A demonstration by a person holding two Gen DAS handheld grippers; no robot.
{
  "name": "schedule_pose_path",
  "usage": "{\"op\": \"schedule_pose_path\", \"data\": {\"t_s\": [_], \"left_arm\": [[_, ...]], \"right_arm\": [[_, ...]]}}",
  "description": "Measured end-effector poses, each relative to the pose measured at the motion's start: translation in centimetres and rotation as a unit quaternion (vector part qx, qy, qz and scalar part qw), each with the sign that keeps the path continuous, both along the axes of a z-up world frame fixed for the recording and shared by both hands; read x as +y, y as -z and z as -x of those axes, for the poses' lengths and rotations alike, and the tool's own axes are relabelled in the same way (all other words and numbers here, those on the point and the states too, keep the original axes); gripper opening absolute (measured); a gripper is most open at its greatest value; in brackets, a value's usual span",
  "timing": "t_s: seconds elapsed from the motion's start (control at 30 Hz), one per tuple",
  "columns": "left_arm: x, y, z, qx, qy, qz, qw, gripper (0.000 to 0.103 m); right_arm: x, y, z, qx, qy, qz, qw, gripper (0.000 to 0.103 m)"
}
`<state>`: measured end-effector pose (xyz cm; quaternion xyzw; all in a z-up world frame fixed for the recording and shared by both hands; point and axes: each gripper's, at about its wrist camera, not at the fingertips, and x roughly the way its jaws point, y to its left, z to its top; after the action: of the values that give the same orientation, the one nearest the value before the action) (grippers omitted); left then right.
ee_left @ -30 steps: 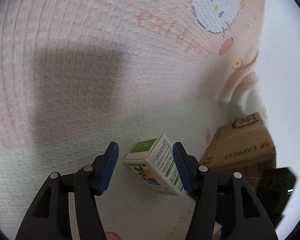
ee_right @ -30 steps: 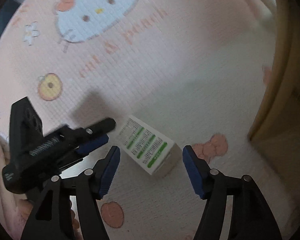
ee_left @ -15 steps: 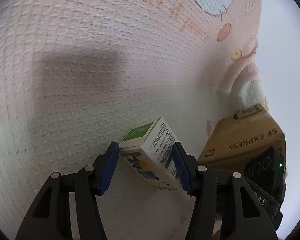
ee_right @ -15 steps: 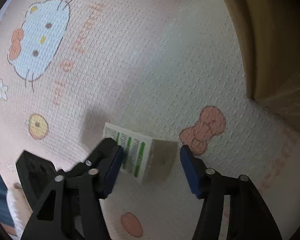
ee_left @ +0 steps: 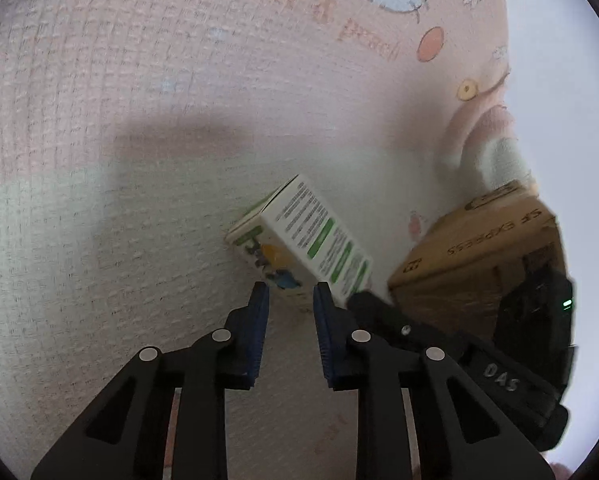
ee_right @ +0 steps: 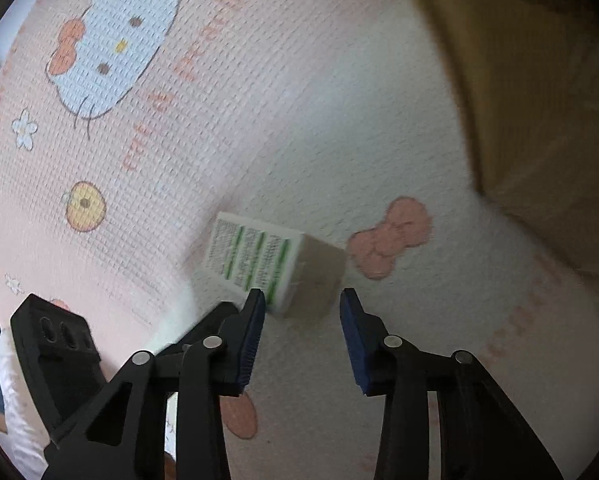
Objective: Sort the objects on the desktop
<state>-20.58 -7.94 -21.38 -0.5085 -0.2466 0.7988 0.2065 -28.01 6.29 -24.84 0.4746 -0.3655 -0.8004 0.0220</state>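
Both grippers are closing since the earlier frames; left gripper [ee_left: 287,294] is narrowing just below the small box [ee_left: 299,236], not pressing it; right gripper [ee_right: 302,300] is bracketing its end [ee_right: 271,266]; cardboard carton [ee_left: 487,256] is sitting at right.

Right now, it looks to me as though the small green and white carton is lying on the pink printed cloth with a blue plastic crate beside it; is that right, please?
Not quite: there is no blue plastic crate. What stands beside the small green and white carton is a brown cardboard box, as the left wrist view shows. The carton does lie on the pink printed cloth.
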Motion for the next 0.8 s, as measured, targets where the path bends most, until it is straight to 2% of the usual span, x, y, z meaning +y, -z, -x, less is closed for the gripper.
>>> {"op": "schedule_pose_path", "data": {"t_s": [0.03, 0.07, 0.1, 0.13, 0.2, 0.3, 0.47, 0.53, 0.63, 0.7, 0.8], "left_arm": [[0.0, -0.4, 0.3, 0.008, 0.002, 0.007, 0.9999, 0.034], [0.0, -0.9, 0.7, 0.016, 0.006, 0.016, 0.9997, 0.049], [0.1, -1.2, 1.2, 0.024, 0.016, 0.021, 0.9994, 0.059], [0.2, -1.5, 1.7, 0.029, 0.026, 0.020, 0.9990, 0.060], [0.2, -1.8, 2.9, 0.035, 0.034, 0.024, 0.9985, 0.060], [-0.1, -1.6, 4.6, 0.040, 0.030, 0.022, 0.9985, 0.060], [-0.8, 0.2, 5.8, 0.016, 0.031, -0.036, 0.9987, 0.059], [-0.9, 0.9, 5.7, 0.007, 0.032, -0.057, 0.9978, 0.053], [-0.8, 1.3, 5.3, 0.008, 0.022, -0.069, 0.9973, 0.043], [-0.7, 1.5, 4.7, 0.009, 0.023, -0.066, 0.9975, 0.036], [-0.5, 1.5, 3.3, 0.010, 0.029, -0.053, 0.9981, 0.035]], "right_arm": [[0.3, 0.1, 0.1, -0.006, 0.006, 0.008, 1.000, 0.040], [0.4, 0.4, 0.2, -0.014, 0.012, 0.018, 1.000, 0.043], [0.3, 0.3, 0.2, -0.018, 0.013, 0.021, 1.000, 0.045], [0.2, 0.3, 0.3, -0.017, 0.015, 0.035, 0.999, 0.047], [0.3, 0.4, -0.1, -0.019, 0.021, 0.050, 0.998, 0.054], [-0.1, 0.2, 0.3, -0.008, 0.025, 0.047, 0.999, 0.057], [0.4, 1.1, 0.7, -0.014, 0.063, 0.045, 0.997, 0.057], [0.5, 1.3, 0.8, -0.002, 0.067, 0.051, 0.996, 0.057], [0.1, 1.1, 1.1, 0.013, 0.044, 0.042, 0.998, 0.055], [0.0, 1.0, 1.2, 0.021, 0.040, 0.037, 0.998, 0.051], [-0.1, 0.5, 1.2, 0.027, 0.036, 0.015, 0.999, 0.050]]}}
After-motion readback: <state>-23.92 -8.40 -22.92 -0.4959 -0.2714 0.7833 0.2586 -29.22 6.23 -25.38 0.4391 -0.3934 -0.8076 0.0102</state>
